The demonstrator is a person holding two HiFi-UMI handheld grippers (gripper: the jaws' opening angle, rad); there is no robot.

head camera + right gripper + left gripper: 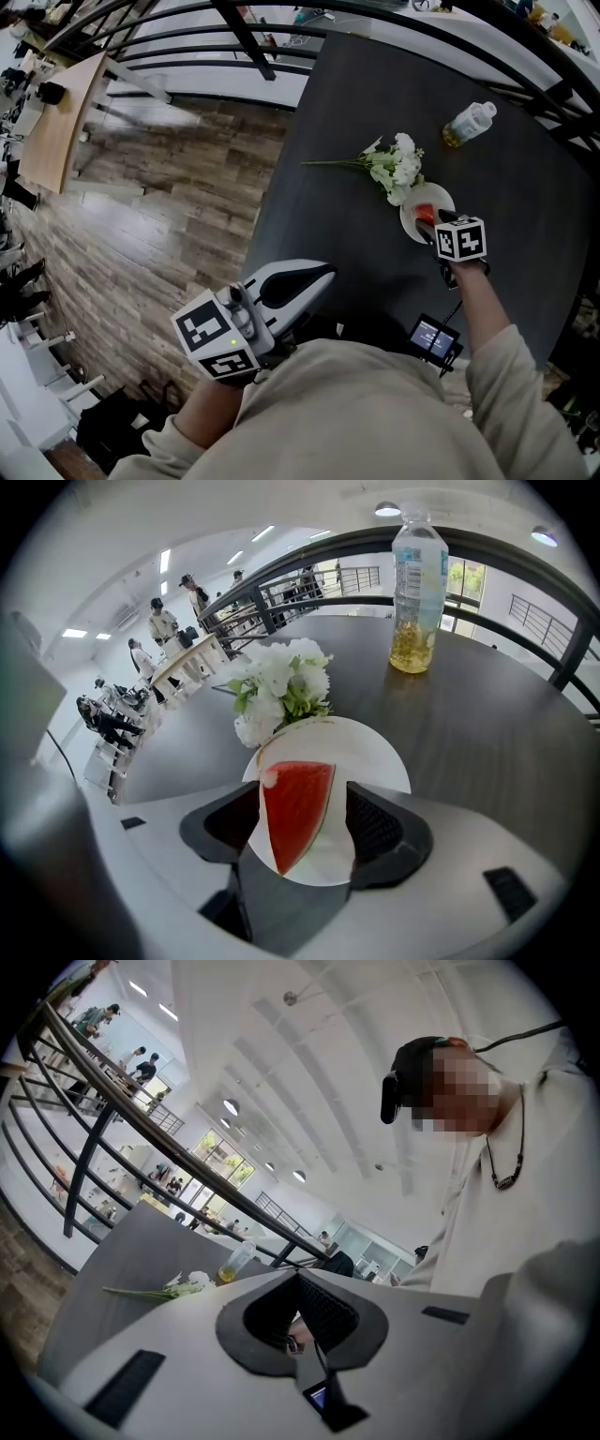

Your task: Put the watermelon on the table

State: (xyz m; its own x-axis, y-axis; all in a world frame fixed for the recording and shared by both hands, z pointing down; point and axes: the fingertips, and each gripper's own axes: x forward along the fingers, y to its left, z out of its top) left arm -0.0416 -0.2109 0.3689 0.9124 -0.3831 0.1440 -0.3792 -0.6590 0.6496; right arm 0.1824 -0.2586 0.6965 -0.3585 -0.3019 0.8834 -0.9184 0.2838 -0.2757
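Watermelon slice (pixel 295 803) lies on plate (pixel 375 761) on bench (pixel 487 724), between the wide-open fingers of the right gripper (pixel 302 799), long axis near-to-far. Left gripper (pixel 298 1274) is closed, empty and well apart.

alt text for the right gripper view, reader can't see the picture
The right gripper hovers over a white plate, its jaws apart on either side of a red watermelon wedge lying on the plate. White flowers lie at the plate's far edge on the dark table, and a plastic bottle with some yellowish liquid stands farther back.
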